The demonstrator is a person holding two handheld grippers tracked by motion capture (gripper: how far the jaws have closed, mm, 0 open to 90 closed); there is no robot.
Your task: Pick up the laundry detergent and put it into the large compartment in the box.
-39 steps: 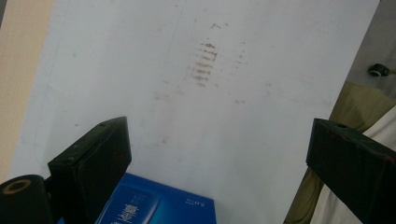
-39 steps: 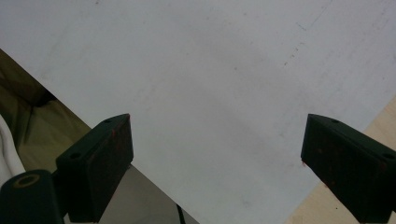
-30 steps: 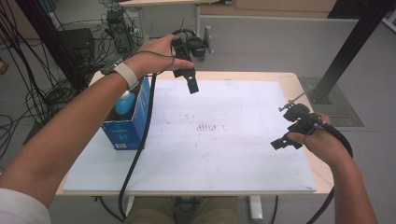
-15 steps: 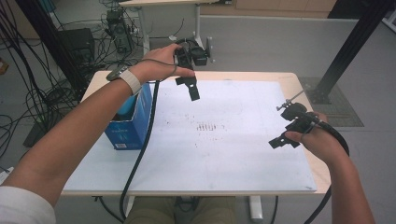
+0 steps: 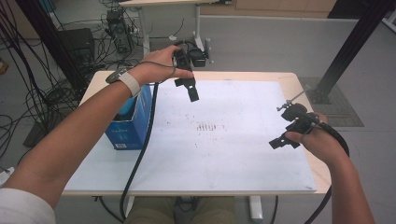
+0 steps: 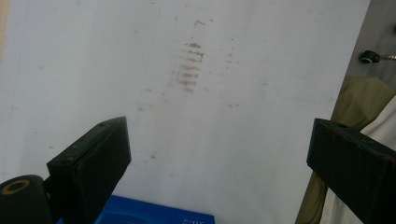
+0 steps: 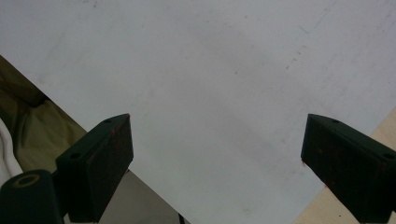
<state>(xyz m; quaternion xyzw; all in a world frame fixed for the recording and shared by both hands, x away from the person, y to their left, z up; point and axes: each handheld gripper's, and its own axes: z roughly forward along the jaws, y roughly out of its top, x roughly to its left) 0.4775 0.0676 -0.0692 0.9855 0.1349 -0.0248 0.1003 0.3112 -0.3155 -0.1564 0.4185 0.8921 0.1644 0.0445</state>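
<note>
Nothing is grasped yet: your left gripper (image 5: 187, 88) hovers with fingers wide near the blue box (image 5: 131, 122), your right gripper (image 5: 284, 140) equally wide over the bare tabletop (image 5: 243, 154).

Even, soft indoor light, faint shadows on the white counter (image 5: 243, 154), no glare, slightly soft, grainy focus throughout

No text can be read with any certainty. The blue box (image 5: 132, 122) at nine o'clock on the table carries a small white label low on its front, too small to make out; in the left gripper view its top edge (image 6: 154, 214) shows a few white characters, cut off and blurred.
</note>
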